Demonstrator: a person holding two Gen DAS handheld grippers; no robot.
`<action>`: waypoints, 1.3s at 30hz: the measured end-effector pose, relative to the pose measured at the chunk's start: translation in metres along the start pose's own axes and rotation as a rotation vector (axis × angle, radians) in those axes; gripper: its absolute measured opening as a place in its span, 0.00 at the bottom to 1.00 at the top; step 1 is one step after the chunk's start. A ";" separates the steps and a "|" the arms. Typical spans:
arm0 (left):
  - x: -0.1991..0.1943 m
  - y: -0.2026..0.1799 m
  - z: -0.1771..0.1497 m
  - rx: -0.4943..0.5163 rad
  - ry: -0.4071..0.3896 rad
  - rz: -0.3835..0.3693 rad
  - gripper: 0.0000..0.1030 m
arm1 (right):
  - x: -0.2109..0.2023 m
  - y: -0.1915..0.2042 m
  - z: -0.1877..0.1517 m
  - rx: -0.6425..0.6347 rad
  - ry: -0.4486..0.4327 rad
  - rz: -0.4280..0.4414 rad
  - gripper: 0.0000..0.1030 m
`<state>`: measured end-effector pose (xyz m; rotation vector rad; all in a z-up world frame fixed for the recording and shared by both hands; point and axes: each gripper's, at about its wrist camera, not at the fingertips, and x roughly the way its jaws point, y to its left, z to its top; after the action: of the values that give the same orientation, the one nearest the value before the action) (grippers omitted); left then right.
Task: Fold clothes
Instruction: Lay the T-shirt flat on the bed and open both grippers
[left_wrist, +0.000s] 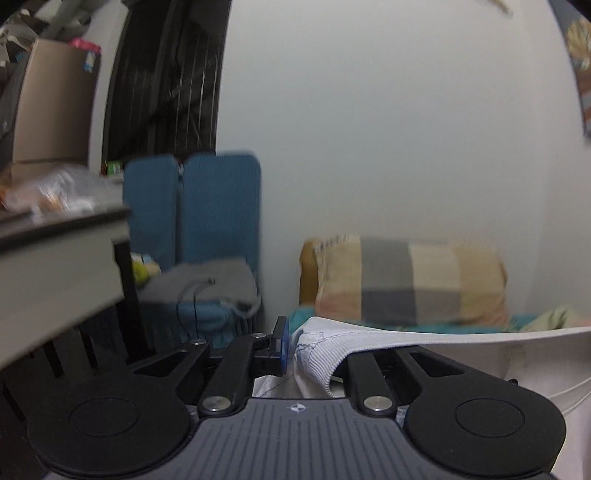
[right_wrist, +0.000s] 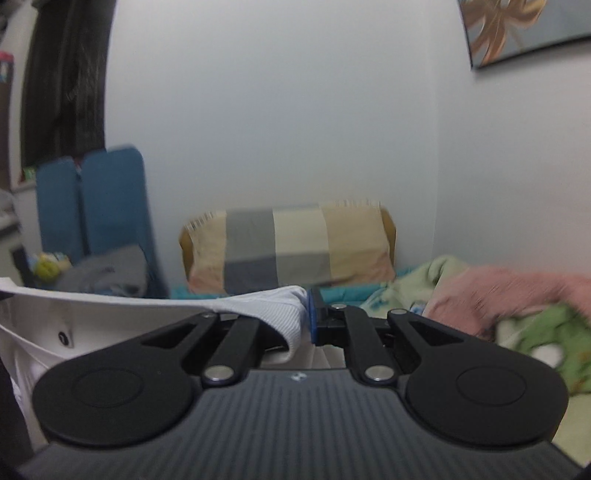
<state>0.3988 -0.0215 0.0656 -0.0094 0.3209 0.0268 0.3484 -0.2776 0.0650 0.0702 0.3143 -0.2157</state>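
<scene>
One checked pillow (left_wrist: 410, 280) is leaning against the wall at the head of the bed and is serving here as the landmark. One white garment (left_wrist: 480, 347) is hanging stretched in front of the pillow, lifted off the bed between the two tools, its ribbed hem (right_wrist: 280, 306) running across both views. One blue folded mat (left_wrist: 192, 206) is standing upright to the left of the pillow, with one grey garment (left_wrist: 207, 280) lying at its foot.

Two tools are working. The left hand-held gripper (left_wrist: 291, 347) is pinching one ribbed corner of the white garment, its blue-padded finger pressing the cloth from the left; the opposite finger is lying under the fabric. The right hand-held gripper (right_wrist: 308, 314) is clamping the other ribbed corner, cloth bunching against its blue pad.

Only the left wrist view is showing one tabletop (left_wrist: 62, 229) far left of the pillow, carrying blurred clutter, and one cardboard box (left_wrist: 55, 99) above it. Only the right wrist view is showing the heaped bedding to the right of the pillow: one pink blanket (right_wrist: 509, 295) and one green blanket (right_wrist: 539, 347). It is also showing one small black label (right_wrist: 65, 338) inside the white garment. One framed picture (right_wrist: 524, 29) is hanging above and right of the pillow.
</scene>
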 end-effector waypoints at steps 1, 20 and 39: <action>0.032 -0.005 -0.021 0.007 0.030 0.004 0.12 | 0.031 0.002 -0.017 -0.002 0.025 -0.003 0.09; 0.222 0.002 -0.150 0.006 0.364 -0.010 1.00 | 0.205 -0.028 -0.148 0.157 0.340 0.134 0.76; -0.081 0.021 -0.105 0.115 0.253 -0.136 1.00 | -0.069 -0.072 -0.137 0.252 0.285 0.202 0.76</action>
<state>0.2884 -0.0035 -0.0083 0.0799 0.5742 -0.1287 0.2277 -0.3201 -0.0464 0.3827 0.5594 -0.0424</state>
